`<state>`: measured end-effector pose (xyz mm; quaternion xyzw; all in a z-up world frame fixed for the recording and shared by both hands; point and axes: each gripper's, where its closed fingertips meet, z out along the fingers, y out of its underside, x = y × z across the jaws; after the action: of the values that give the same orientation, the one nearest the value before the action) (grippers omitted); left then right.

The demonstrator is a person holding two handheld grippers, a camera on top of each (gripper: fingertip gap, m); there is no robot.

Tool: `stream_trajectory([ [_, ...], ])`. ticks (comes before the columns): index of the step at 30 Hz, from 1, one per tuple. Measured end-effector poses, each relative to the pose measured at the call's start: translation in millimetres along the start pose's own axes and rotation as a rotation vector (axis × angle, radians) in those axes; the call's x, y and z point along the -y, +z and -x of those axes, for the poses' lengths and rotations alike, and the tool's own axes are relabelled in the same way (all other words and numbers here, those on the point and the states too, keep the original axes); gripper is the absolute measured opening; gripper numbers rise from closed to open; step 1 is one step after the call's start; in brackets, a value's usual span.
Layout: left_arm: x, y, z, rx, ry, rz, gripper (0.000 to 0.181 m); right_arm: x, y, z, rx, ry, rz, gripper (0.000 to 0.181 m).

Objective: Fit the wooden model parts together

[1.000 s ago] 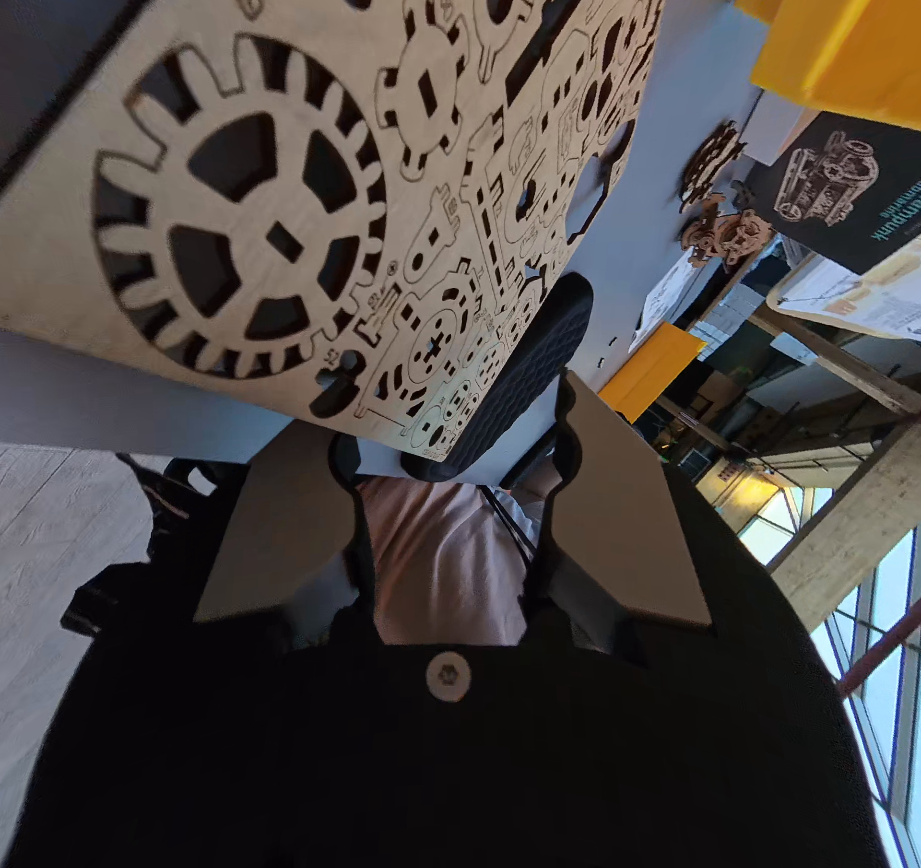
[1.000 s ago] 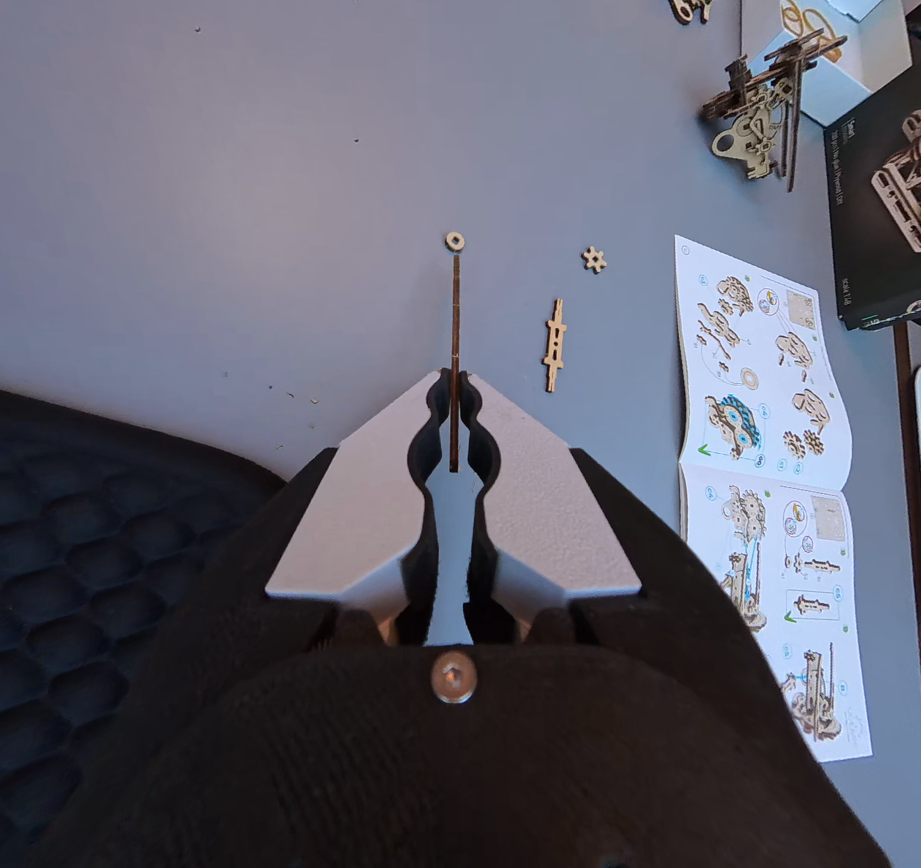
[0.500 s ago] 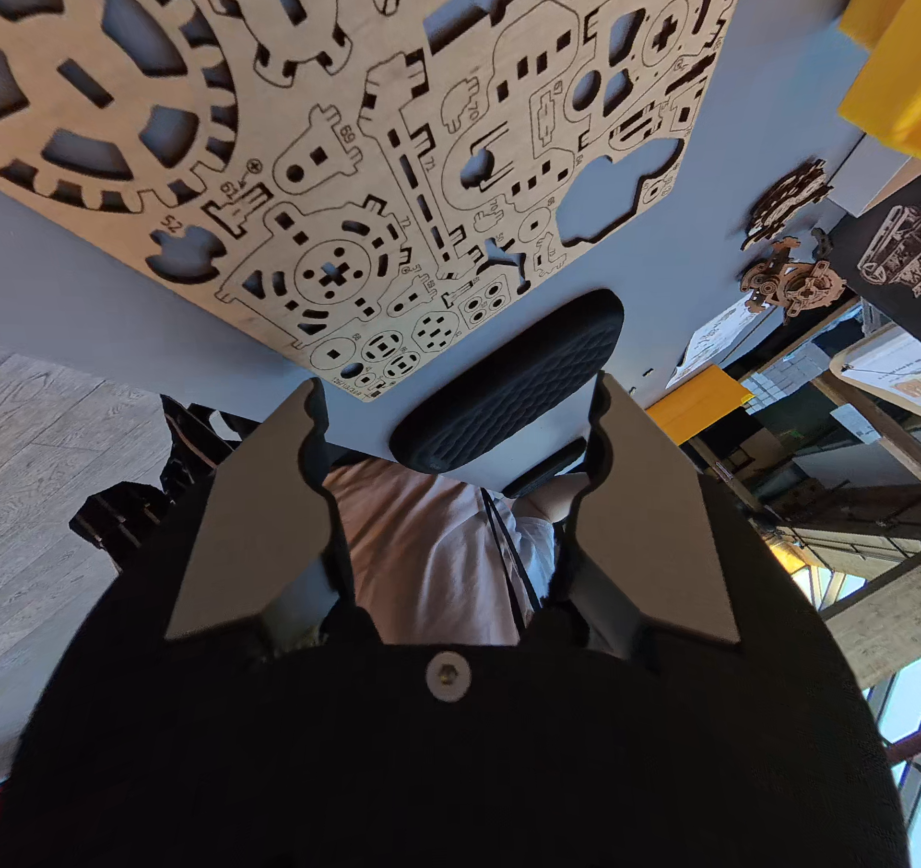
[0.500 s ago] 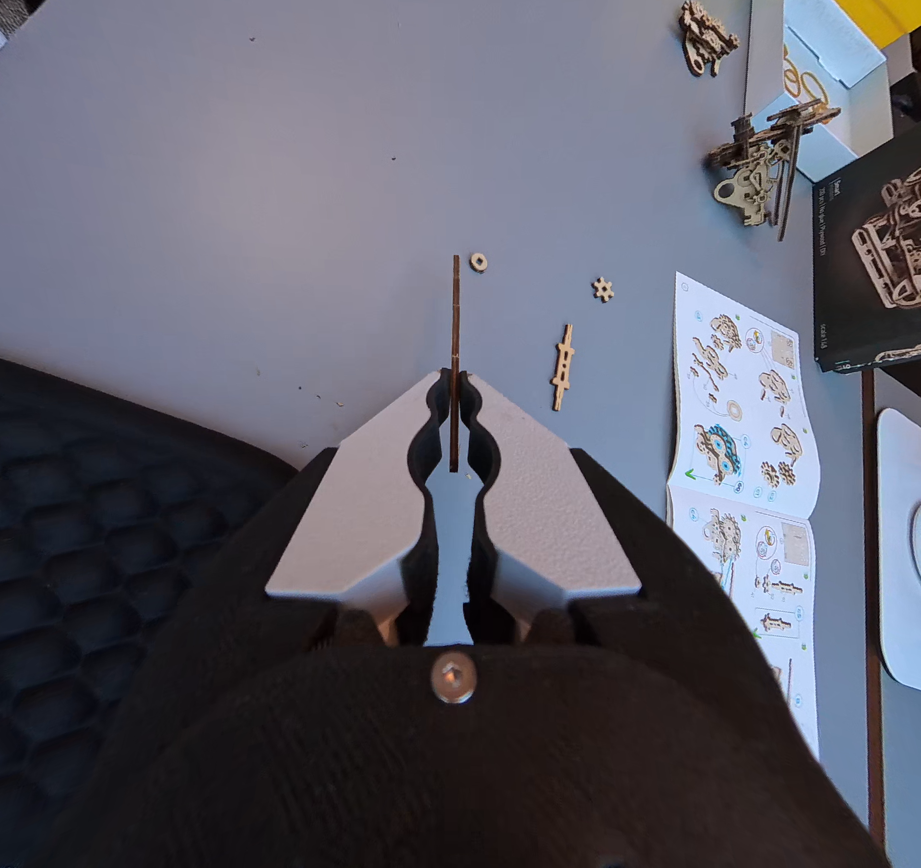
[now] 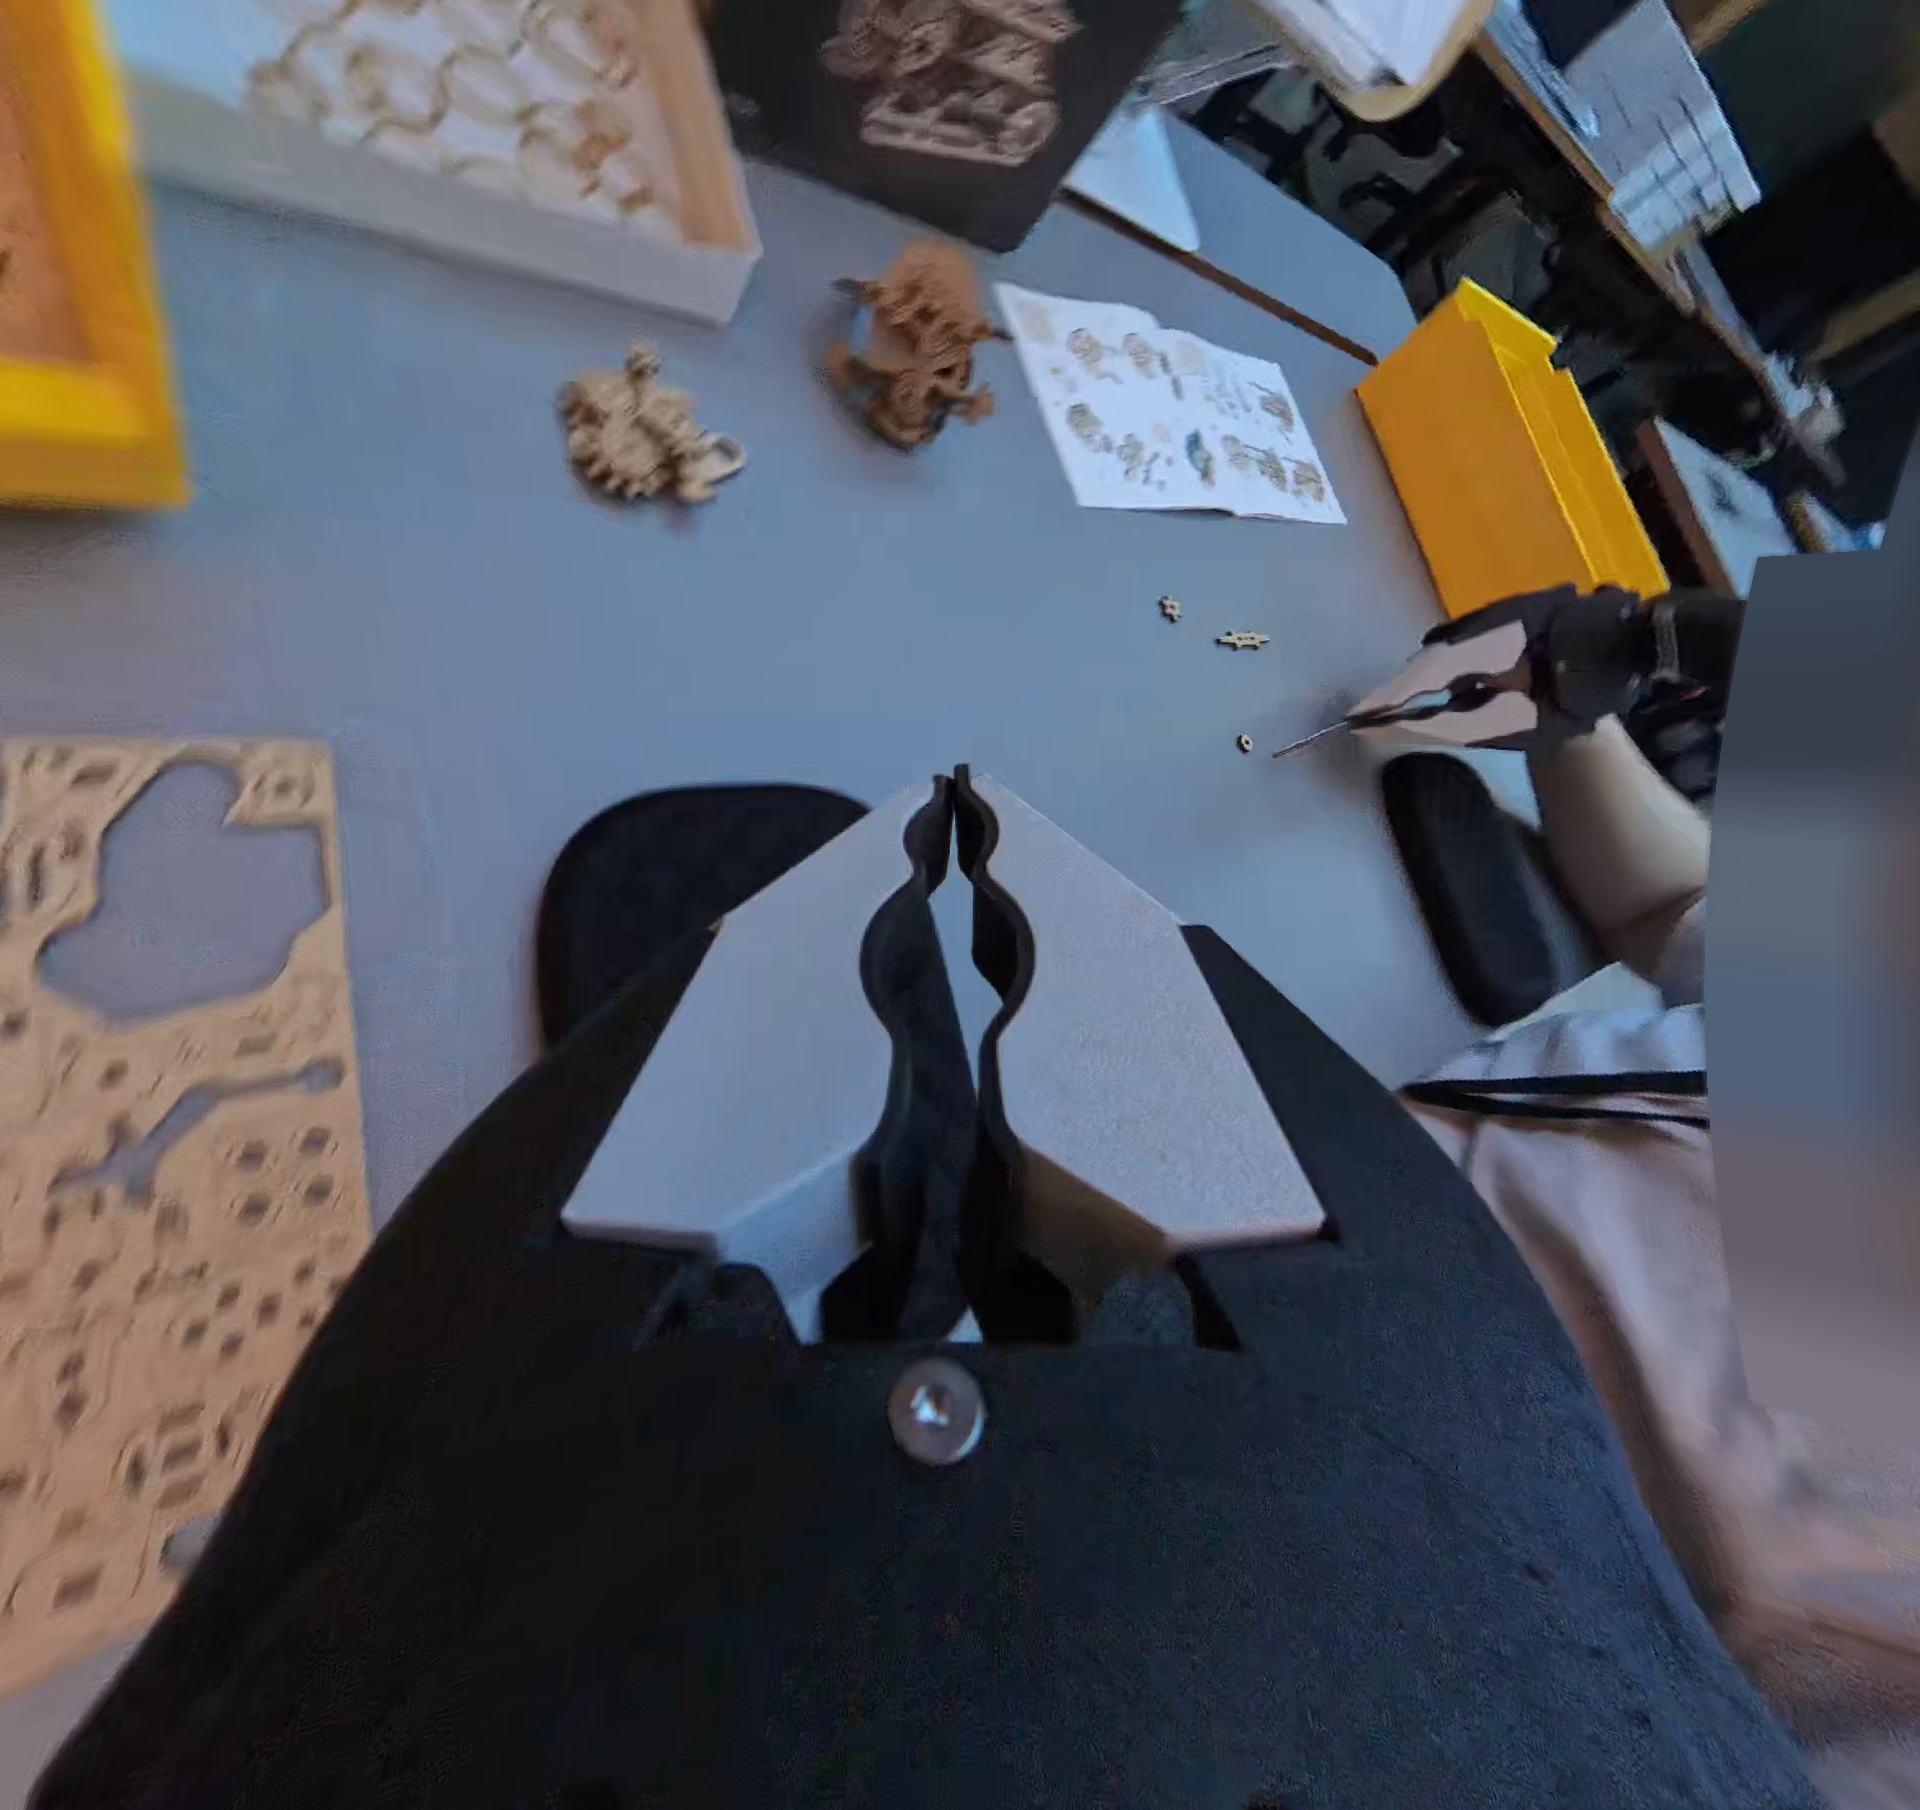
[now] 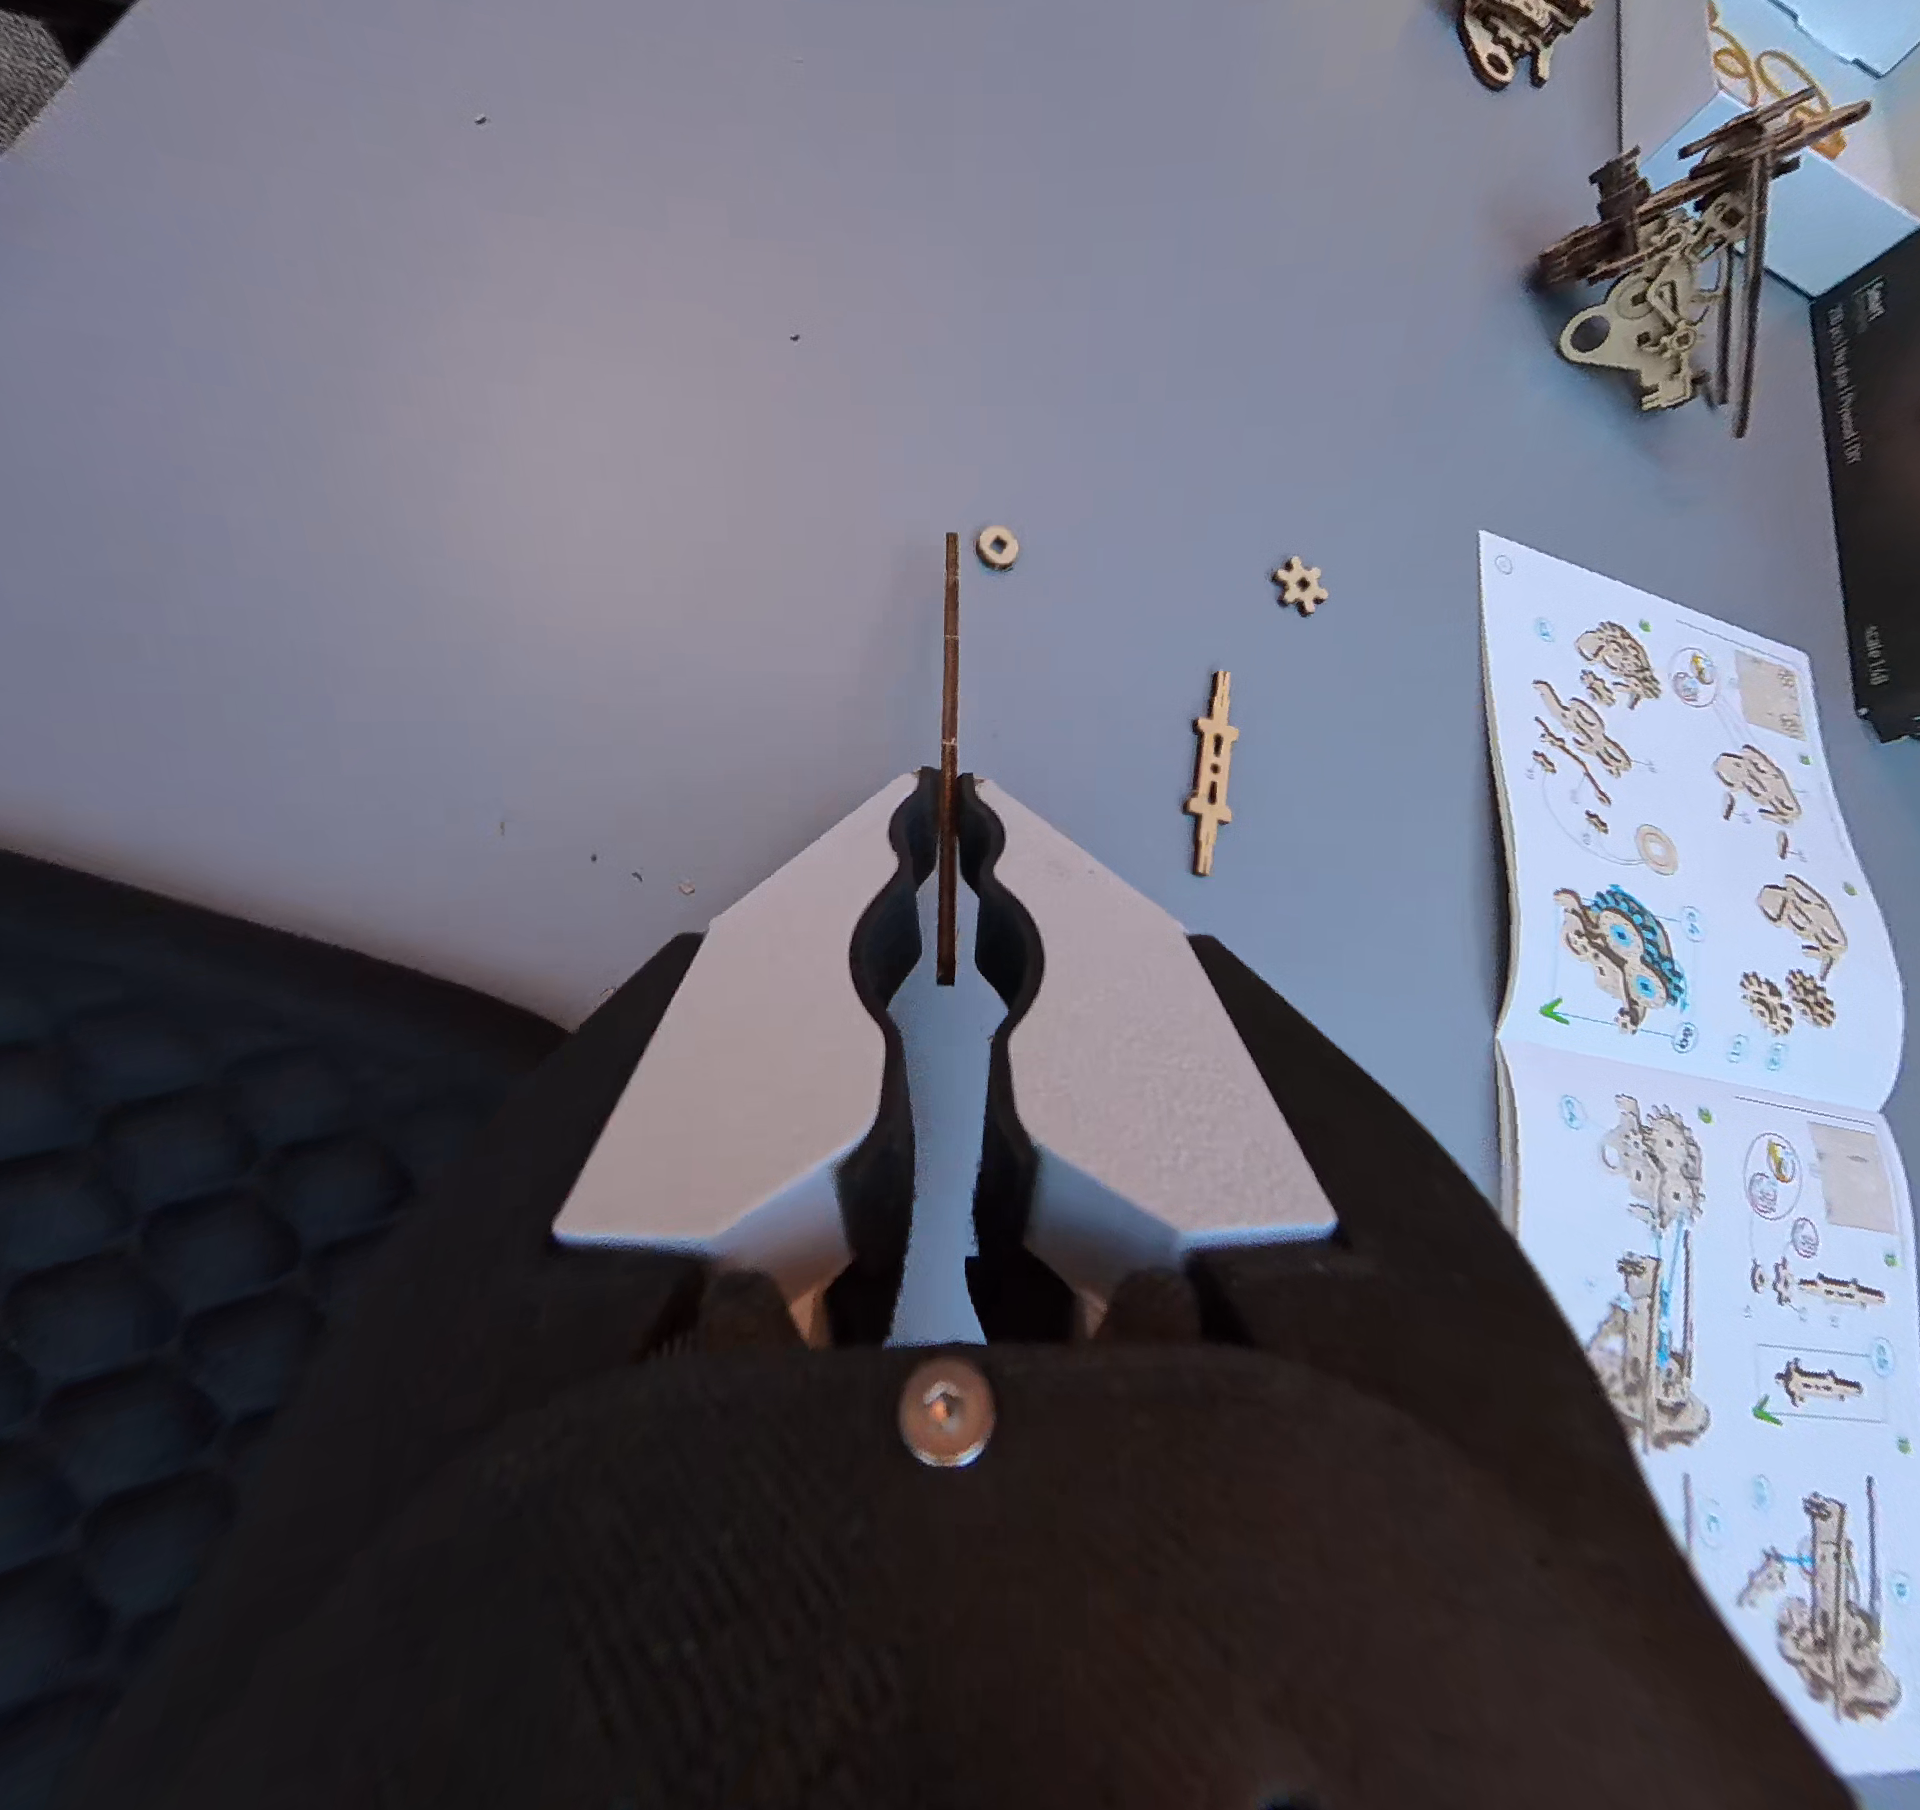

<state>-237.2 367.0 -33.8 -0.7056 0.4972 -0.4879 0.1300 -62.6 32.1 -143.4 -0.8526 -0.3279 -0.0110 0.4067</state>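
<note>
My right gripper [image 6: 948,778] is shut on a thin wooden strip [image 6: 950,659] seen edge-on, sticking forward over the grey table. A small wooden ring [image 6: 997,548] lies just right of the strip's tip. A tiny gear [image 6: 1300,585] and a notched axle piece [image 6: 1211,773] lie further right. My left gripper [image 5: 954,779] is shut and empty above a black pad [image 5: 665,877]. In the left wrist view the right gripper [image 5: 1356,716] with its strip [image 5: 1309,740] is at the right, near the ring [image 5: 1245,744], gear [image 5: 1171,607] and axle [image 5: 1244,639].
A punched wooden parts sheet [image 5: 156,1189] lies at left. Two part-built assemblies [image 5: 644,430] [image 5: 909,358], an instruction leaflet [image 5: 1174,410], a white tray [image 5: 436,98], a black box [image 5: 935,56] and yellow bins [image 5: 1507,451] sit further off. A black pad [image 6: 208,1189] lies under my right gripper. My right fingertips sit around 40 cm from my left ones. Measured from the fingertips, the notched axle piece [image 6: 1211,773] is 7 cm or so from the right gripper and 40 cm from the left. The left camera catches it too, in the left wrist view [image 5: 1251,638].
My left gripper has swung from facing the person to facing over the table, and its jaws have closed. My right gripper has drifted slightly left, so the ring now lies right of the strip's tip.
</note>
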Motion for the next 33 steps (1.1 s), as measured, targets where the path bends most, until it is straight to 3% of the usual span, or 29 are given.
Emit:
stream_trajectory([
  [4,-15.1,63.9,-85.8,-0.073,0.421,-0.109,0.0,-1.0,7.6,-0.3,-0.01,0.007,0.031,0.002],
  [7,-21.5,110.2,-129.8,-0.146,0.553,-0.172,0.0,2.3,9.6,7.8,0.01,-0.004,0.01,0.001],
  [10,-21.2,152.7,-156.7,-0.247,0.609,-0.151,0.0,-4.7,11.5,0.4,-0.043,0.001,0.045,0.002],
  [14,18.4,194.2,-177.8,-0.256,0.64,-0.263,0.0,-6.9,11.2,-4.1,-0.051,0.037,0.034,0.002],
  [18,53.2,223.7,-210.8,-0.366,0.665,-0.359,0.0,-9.8,10.7,-5.2,-0.064,0.032,0.039,0.002],
  [24,62.2,268.2,-191.5,-0.297,0.686,-0.372,0.001,-13.5,12.5,-6.6,-0.078,0.022,0.037,0.001],
  [33,62.4,258.5,-141.0,-0.143,0.711,-0.451,0.0,-16.6,16.5,-5.0,-0.063,-0.03,0.029,0.001],
])
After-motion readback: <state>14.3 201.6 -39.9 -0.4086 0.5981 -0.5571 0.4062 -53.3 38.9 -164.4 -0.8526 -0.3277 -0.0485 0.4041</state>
